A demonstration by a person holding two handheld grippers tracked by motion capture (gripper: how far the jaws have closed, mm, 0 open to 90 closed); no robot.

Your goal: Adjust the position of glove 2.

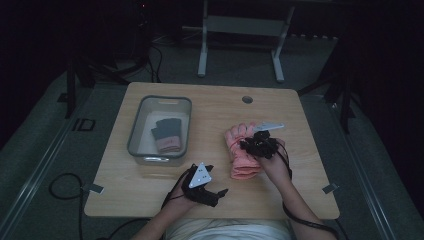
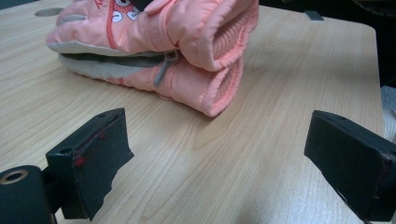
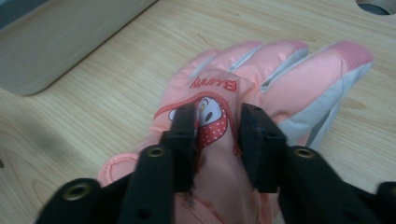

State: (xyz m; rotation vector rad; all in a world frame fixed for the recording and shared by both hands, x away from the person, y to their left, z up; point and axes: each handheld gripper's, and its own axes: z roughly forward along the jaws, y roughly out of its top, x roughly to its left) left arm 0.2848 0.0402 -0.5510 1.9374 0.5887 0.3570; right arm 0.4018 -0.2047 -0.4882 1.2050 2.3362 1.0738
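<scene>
Two pink padded gloves (image 1: 243, 159) lie stacked on the wooden table (image 1: 210, 110), right of centre, fingers pointing away from me. My right gripper (image 1: 248, 145) rests on the top glove (image 3: 280, 79). Its jaws stand a little apart, astride a raised fold with the cartoon patch, and seem not to press it. My left gripper (image 1: 217, 179) hovers near the table's front edge, wide open with nothing between its jaws. In the left gripper view the gloves' cuffs (image 2: 187, 42) lie just ahead of that gripper (image 2: 215, 140).
A grey plastic bin (image 1: 135, 135) stands left of centre and holds a grey glove with a pink cuff (image 1: 166, 136). A round cable hole (image 1: 247, 99) sits near the table's far edge. Metal clips mark the front corners.
</scene>
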